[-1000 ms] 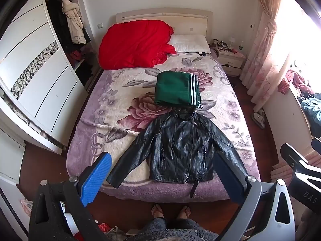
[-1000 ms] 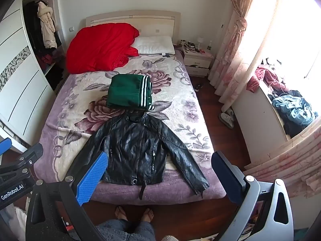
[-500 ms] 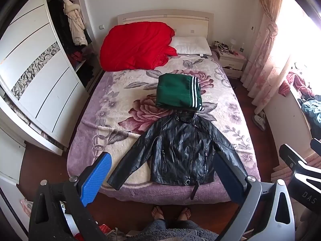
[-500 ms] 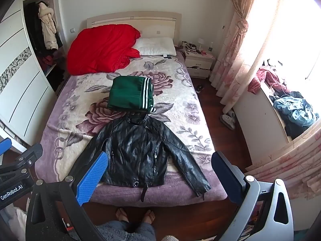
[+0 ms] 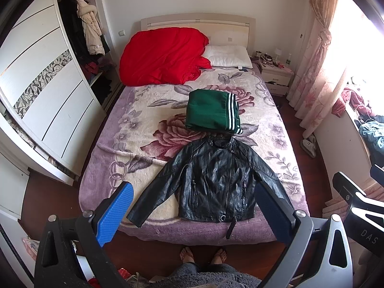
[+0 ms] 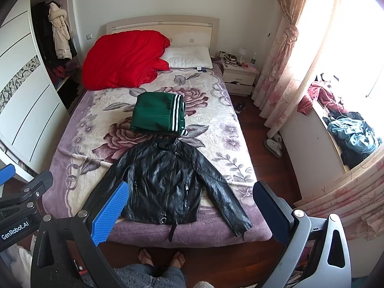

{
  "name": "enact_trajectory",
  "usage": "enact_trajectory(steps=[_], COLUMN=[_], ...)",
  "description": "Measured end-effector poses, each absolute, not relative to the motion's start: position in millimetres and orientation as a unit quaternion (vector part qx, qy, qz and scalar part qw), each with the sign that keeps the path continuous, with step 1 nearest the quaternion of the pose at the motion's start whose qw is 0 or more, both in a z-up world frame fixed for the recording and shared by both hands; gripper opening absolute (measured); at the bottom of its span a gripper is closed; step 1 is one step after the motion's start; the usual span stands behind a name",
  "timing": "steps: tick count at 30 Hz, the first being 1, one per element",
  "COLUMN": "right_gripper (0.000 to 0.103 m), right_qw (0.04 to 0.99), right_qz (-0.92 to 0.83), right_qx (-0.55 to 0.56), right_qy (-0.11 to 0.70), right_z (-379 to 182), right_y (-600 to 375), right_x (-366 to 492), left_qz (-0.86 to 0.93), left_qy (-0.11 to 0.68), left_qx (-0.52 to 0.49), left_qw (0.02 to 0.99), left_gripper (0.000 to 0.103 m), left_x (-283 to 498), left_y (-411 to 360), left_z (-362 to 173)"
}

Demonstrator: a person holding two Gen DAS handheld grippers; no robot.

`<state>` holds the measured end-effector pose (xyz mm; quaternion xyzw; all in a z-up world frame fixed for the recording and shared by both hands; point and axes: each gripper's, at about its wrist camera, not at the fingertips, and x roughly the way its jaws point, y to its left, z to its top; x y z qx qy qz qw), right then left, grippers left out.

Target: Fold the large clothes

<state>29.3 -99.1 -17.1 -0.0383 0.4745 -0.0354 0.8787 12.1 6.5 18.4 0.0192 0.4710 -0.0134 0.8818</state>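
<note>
While both tools hang spread wide and empty above the bed's foot: left gripper (image 5: pixel 192 208), right gripper (image 6: pixel 190 207), black leather jacket (image 5: pixel 216 182) flat just ahead, below. Risk: stiff, slippery leather escaping a shallow pinch; disturbing folded green garment (image 6: pixel 158 115) touching collar.

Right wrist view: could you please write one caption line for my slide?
Open right gripper above a black jacket spread flat on the bed, folded green garment beyond its collar.
</note>
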Motion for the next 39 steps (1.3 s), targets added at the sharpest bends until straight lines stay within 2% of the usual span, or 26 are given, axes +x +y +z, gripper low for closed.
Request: enact_trajectory(steps=[39], right_gripper=[0.103], right_qw=[0.885], right_qz=[-0.032], right_qx=[-0.035], right_qy=[0.464], right_z=[3.2], right_y=[-89.0], right_x=[30.9], left_qz=[-0.019], left_qy=[0.457], left_qx=[0.018], left_qw=[0.889], left_gripper=[0.103], left_x=[13.4], left_y=[6.8], left_z=[44.8])
